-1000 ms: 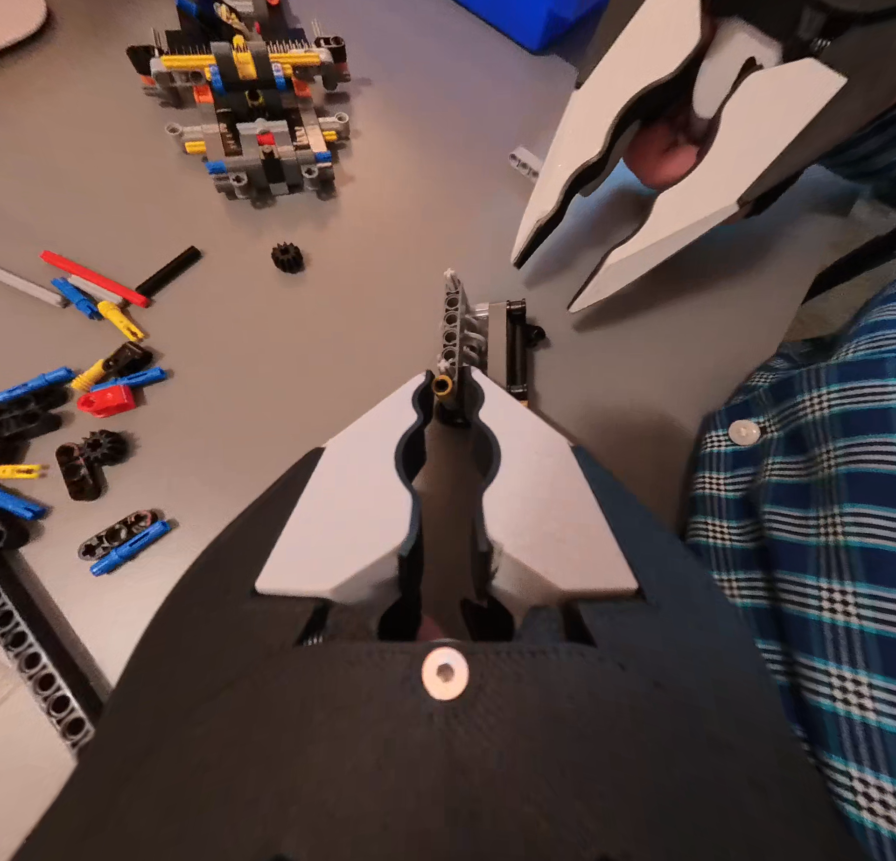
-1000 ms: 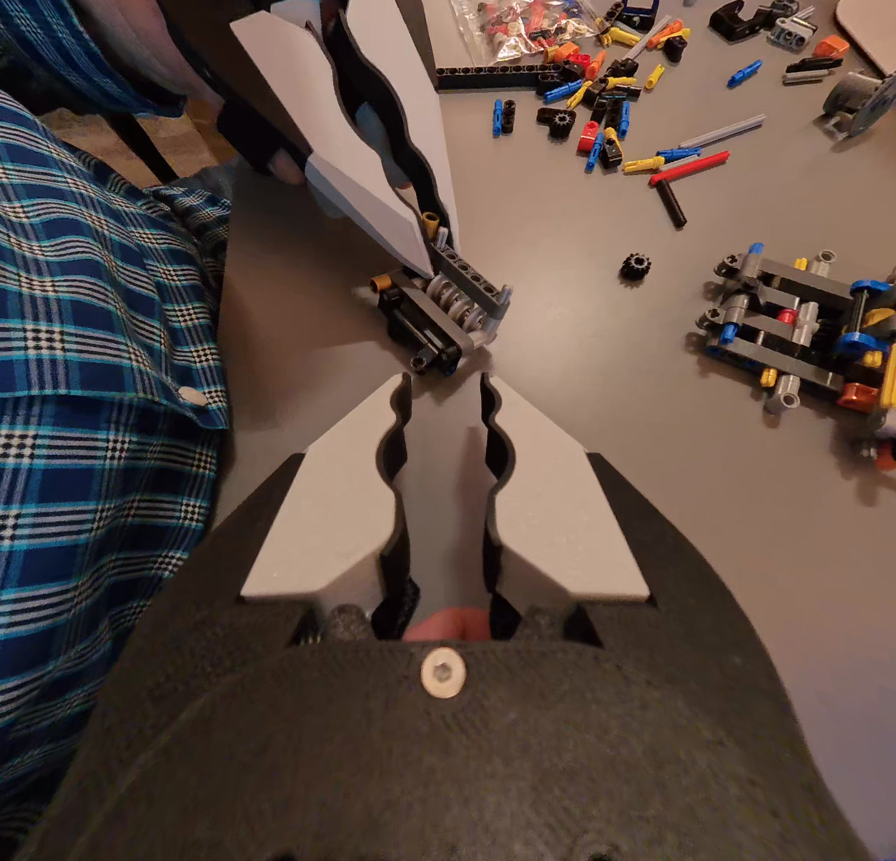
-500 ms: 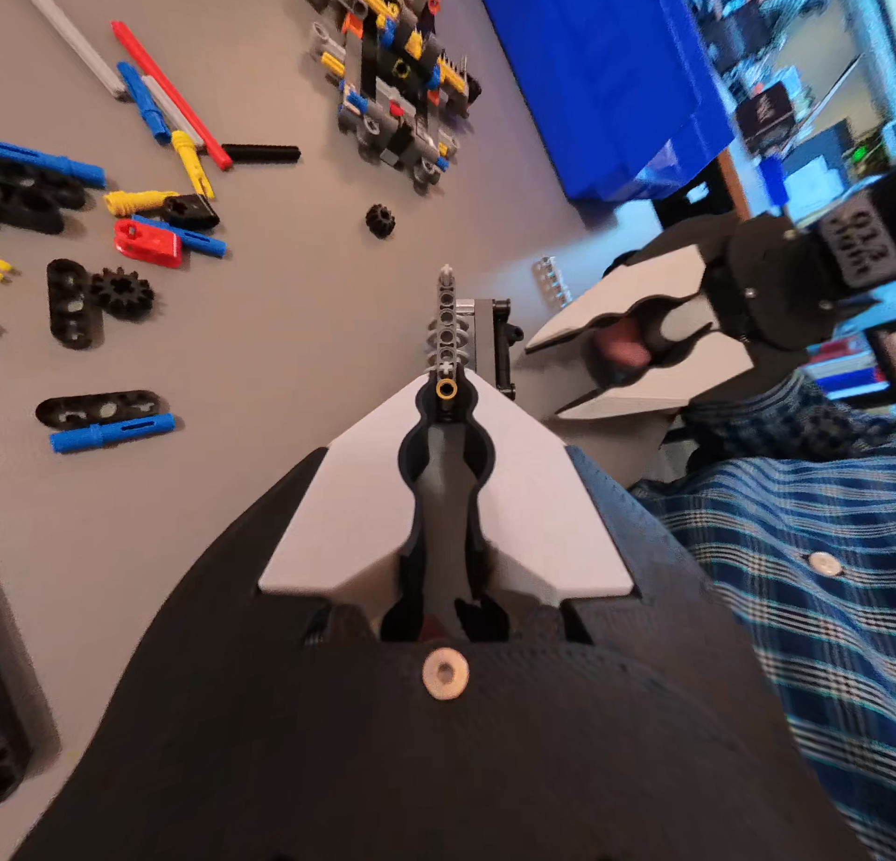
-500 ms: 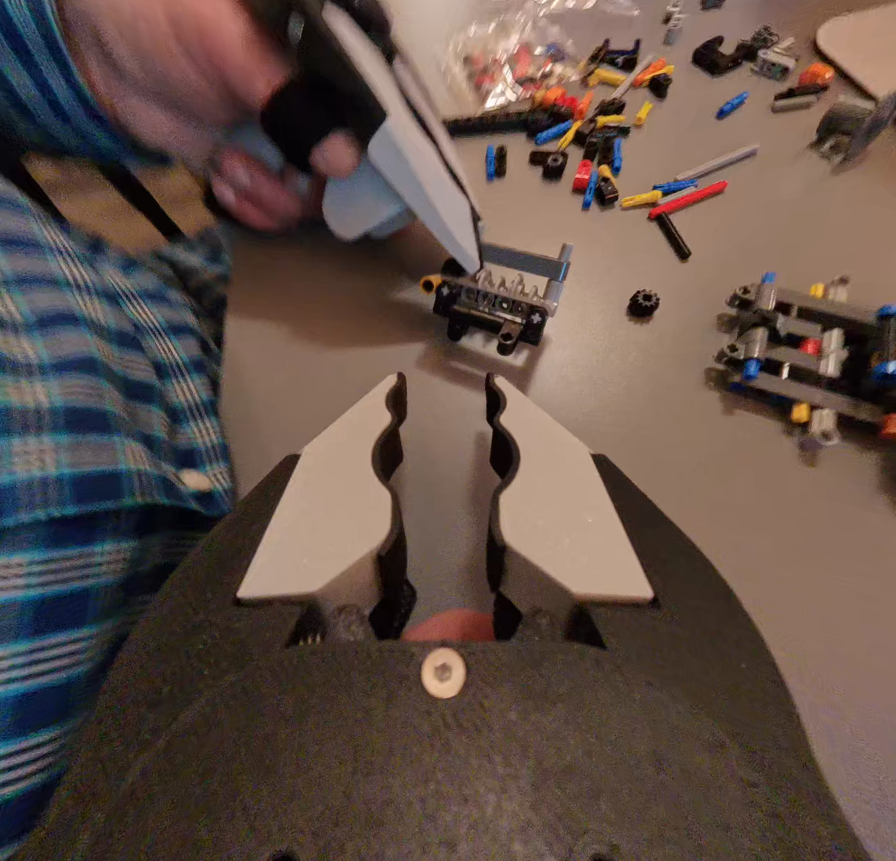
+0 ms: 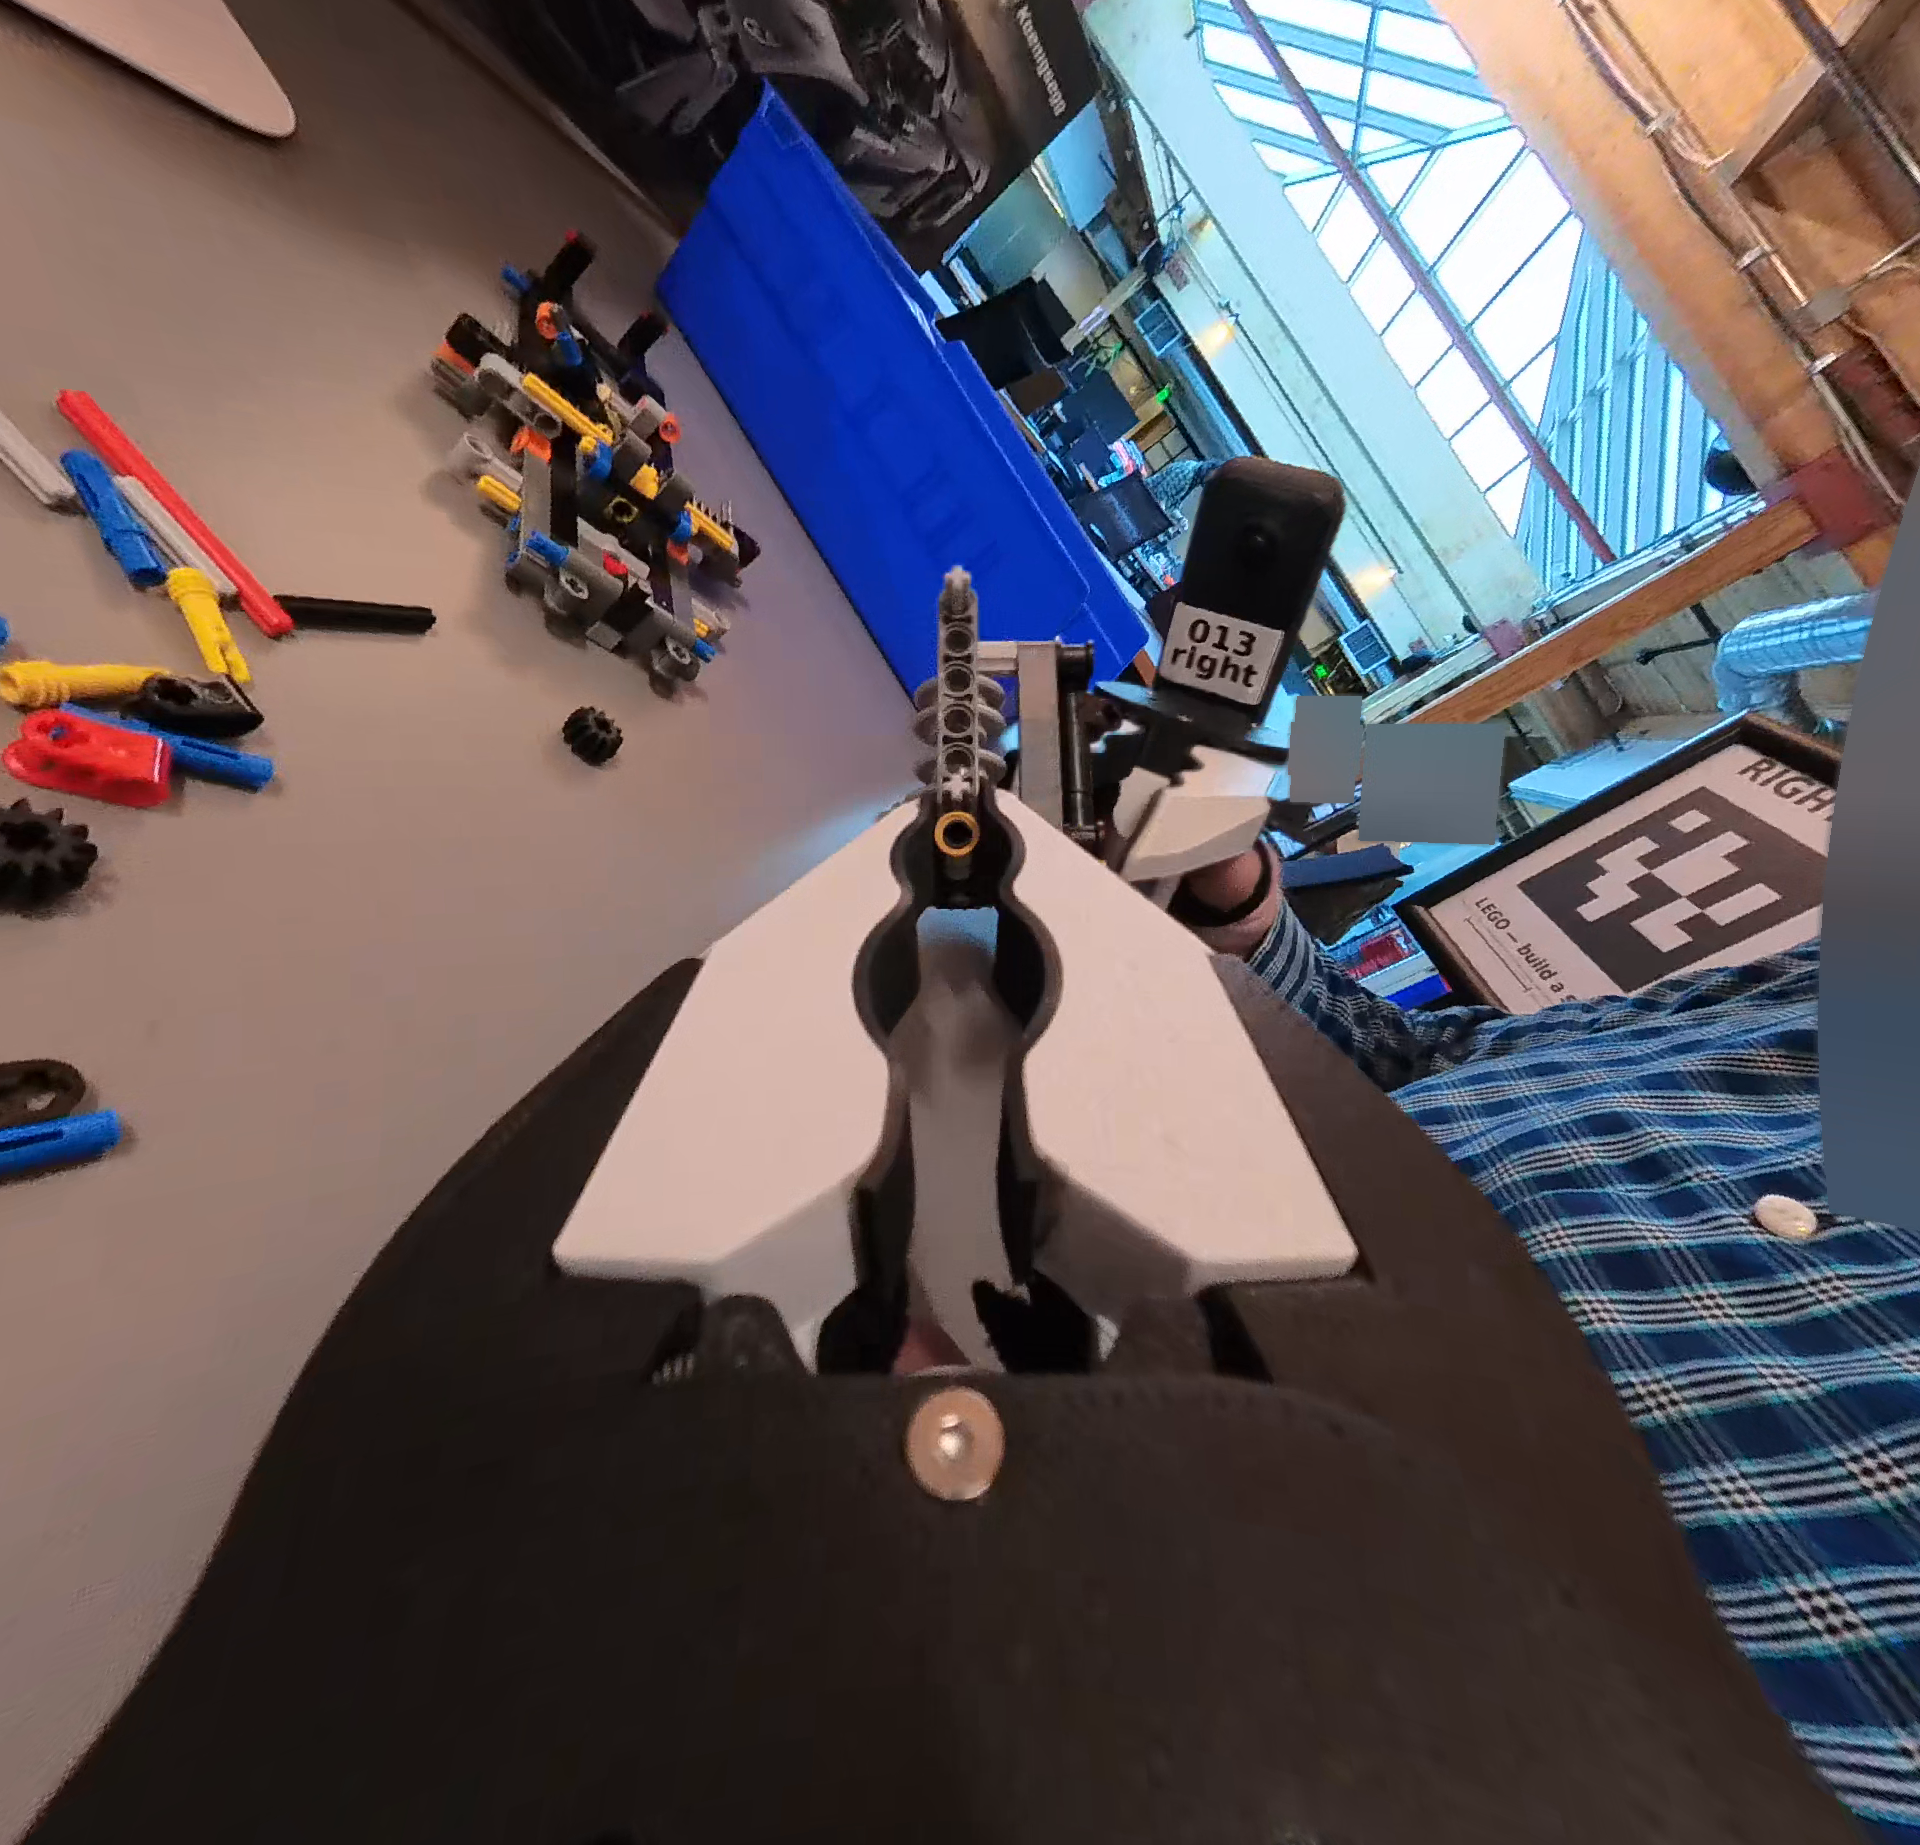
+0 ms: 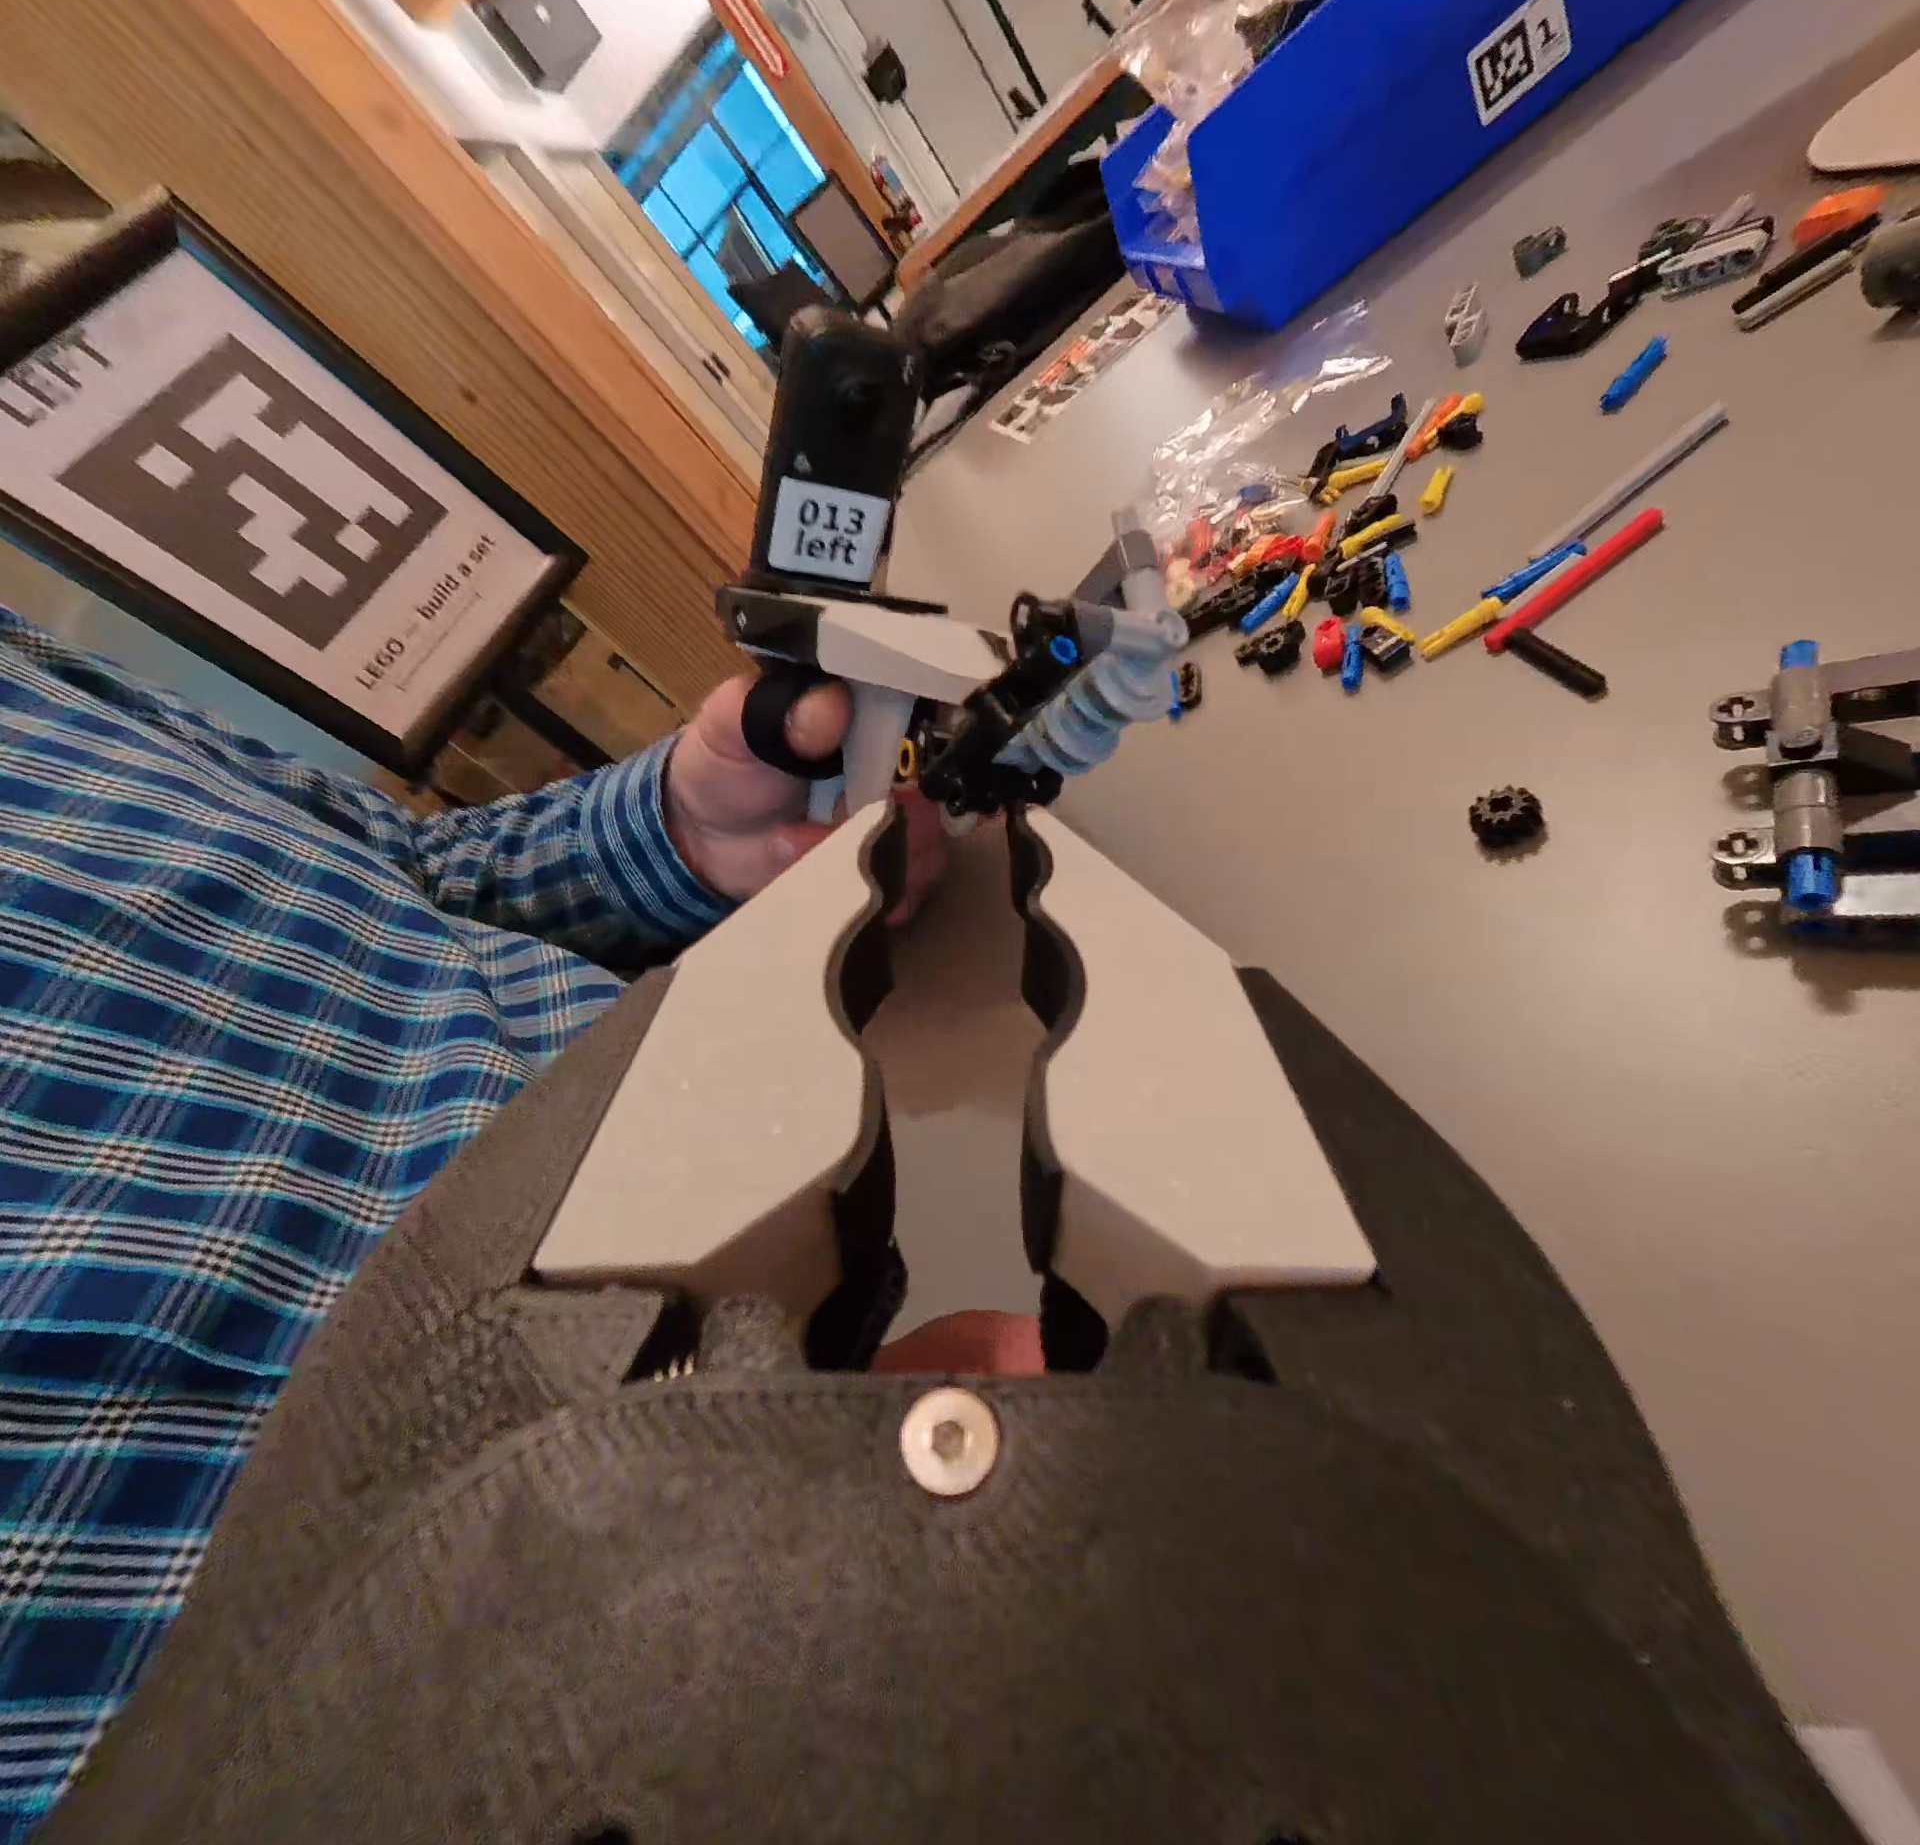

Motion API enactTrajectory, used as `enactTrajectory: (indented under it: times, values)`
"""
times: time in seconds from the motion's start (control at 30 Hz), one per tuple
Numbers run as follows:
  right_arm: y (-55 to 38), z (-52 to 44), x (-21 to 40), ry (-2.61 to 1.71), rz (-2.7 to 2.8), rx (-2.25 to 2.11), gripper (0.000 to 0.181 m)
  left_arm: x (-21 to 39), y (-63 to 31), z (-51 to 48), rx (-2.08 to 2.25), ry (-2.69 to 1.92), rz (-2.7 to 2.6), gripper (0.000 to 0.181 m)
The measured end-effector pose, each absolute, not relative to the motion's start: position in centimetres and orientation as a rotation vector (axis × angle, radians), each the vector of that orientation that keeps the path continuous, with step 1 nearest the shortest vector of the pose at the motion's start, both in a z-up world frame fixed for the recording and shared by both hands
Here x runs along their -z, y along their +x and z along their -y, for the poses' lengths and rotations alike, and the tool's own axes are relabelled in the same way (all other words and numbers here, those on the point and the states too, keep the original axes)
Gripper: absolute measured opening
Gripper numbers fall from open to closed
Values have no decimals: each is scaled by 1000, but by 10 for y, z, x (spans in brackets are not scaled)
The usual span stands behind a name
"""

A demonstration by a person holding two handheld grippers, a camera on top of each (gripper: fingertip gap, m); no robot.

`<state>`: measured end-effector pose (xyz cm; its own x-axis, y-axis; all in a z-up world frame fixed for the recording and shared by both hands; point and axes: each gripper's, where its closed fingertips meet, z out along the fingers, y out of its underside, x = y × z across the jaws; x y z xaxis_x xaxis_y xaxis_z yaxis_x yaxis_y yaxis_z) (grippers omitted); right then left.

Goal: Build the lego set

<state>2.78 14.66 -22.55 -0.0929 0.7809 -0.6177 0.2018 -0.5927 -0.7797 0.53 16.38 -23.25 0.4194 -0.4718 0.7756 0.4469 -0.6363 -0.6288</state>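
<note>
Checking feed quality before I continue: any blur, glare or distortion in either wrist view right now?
Left wrist view: sharp, skylight bright but not washing out the held sub-assembly; strong wide-angle bending. Right wrist view: framed marker sign and background motion-blurred, loose parts fairly clear.

Matt grey table (image 6: 1455, 1120); glossy plastic lego pcs (image 5: 125, 642) and blue bin (image 5: 883, 424). Gripper body (image 6: 935, 1639) rough black textured plastic w/ 1 shiny metal screw (image 6: 949, 1441). Woven plaid cloth shirt (image 6: 208, 1068).
</note>
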Motion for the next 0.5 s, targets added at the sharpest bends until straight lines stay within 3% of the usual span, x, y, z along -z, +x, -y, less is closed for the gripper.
enactTrajectory:
  times: [0.33, 0.4, 0.5]
  values:
    - [27, -153, 218, -1697, 1005, -1700, 7, 228, 7, -165, 1342, -1766, -7, 4]
    - [30, -159, 215, -1709, 968, -1713, 37, 227, 5, -166, 1309, -1757, -12, 4]
    - [37, -169, 206, -1702, 889, -1714, 35, 221, 3, -166, 1235, -1731, -45, 4]
